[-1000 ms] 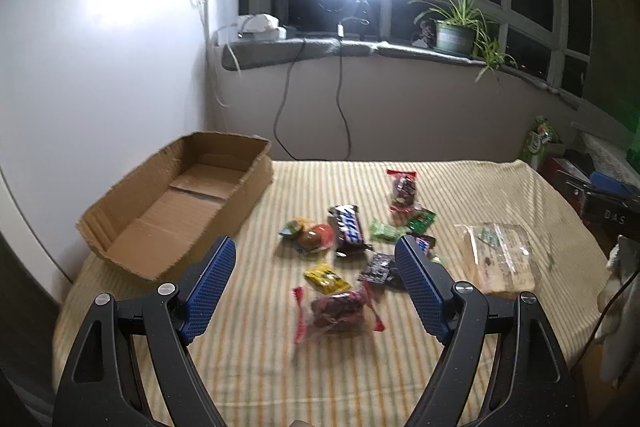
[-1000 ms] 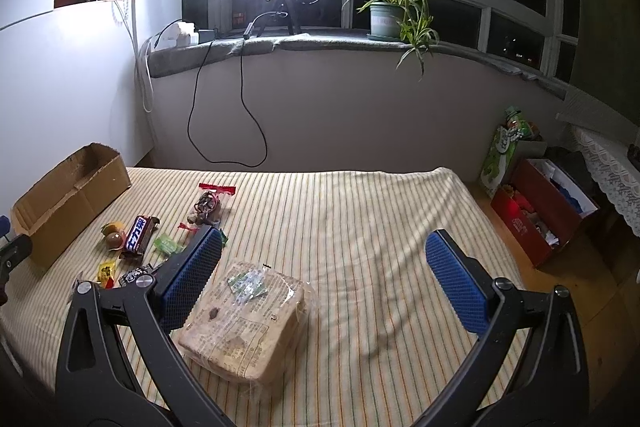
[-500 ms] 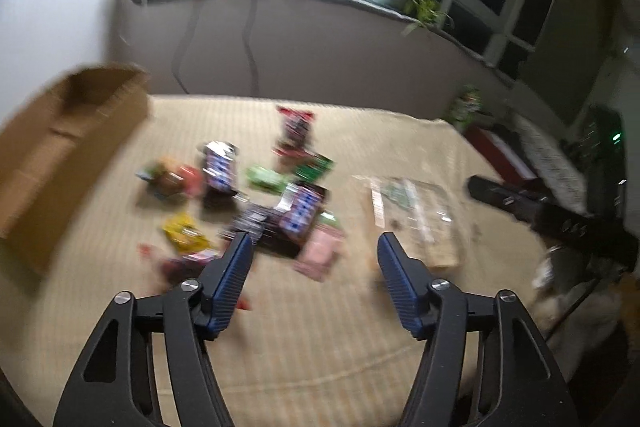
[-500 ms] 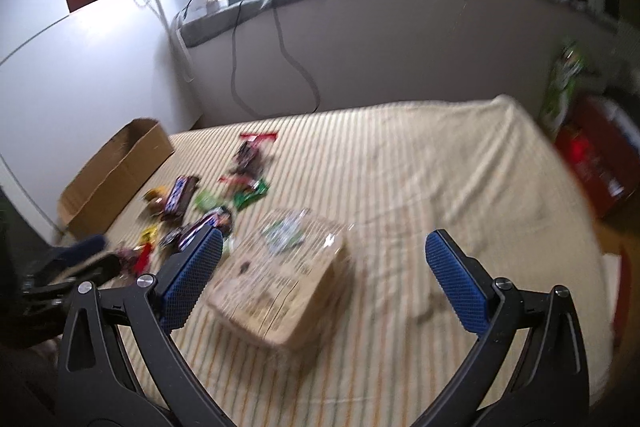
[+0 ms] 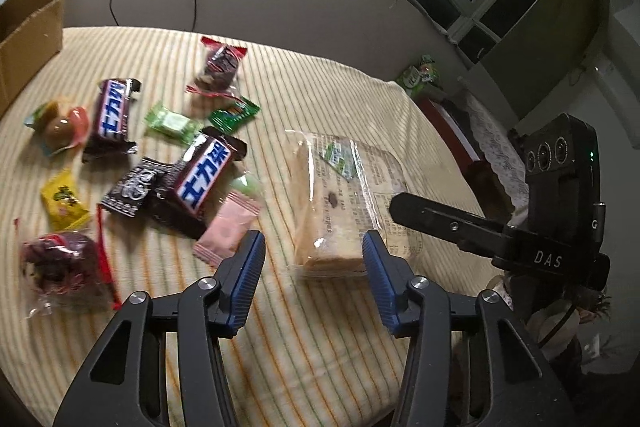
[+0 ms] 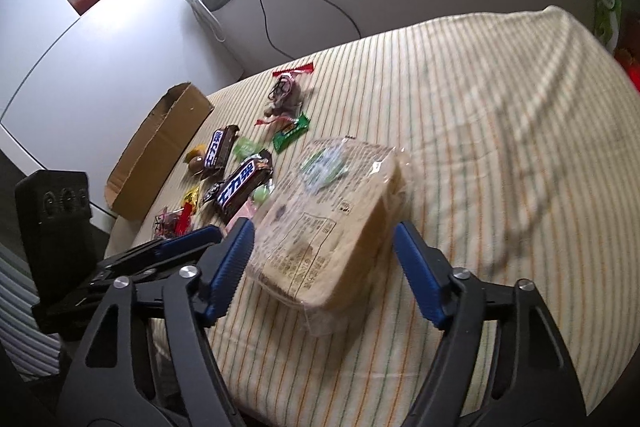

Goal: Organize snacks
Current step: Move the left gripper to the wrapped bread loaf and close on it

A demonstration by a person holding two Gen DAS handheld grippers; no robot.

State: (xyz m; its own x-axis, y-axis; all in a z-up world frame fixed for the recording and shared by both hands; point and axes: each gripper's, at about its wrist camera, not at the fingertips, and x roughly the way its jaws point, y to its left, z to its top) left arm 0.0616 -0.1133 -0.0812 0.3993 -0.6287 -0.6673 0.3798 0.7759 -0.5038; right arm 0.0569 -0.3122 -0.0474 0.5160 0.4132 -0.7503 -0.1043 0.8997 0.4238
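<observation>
A clear-wrapped pack of sliced bread point(image 5: 344, 203) lies on the striped cloth; it also shows in the right wrist view point(image 6: 328, 223). My left gripper point(image 5: 314, 253) is open, its fingers either side of the bread's near end. My right gripper point(image 6: 322, 247) is open around the same bread's near end, not touching. Left of the bread lie several small snacks: two Snickers bars point(image 5: 114, 115) point(image 5: 204, 177), a pink sachet point(image 5: 228, 231), a yellow sachet point(image 5: 64, 201), green candies point(image 5: 172, 123) and red-trimmed bags point(image 5: 60, 263). An open cardboard box point(image 6: 160, 155) stands at the far left.
The right gripper's body point(image 5: 520, 227) reaches in from the right in the left wrist view. The left gripper's body point(image 6: 56, 227) sits at the left in the right wrist view. A wall and cables stand behind the table. Red boxes point(image 6: 628, 63) are off the right edge.
Both grippers have swung down and closed in on the bread pack, which now sits between each pair of fingers. The jaws of both have narrowed but stay open.
</observation>
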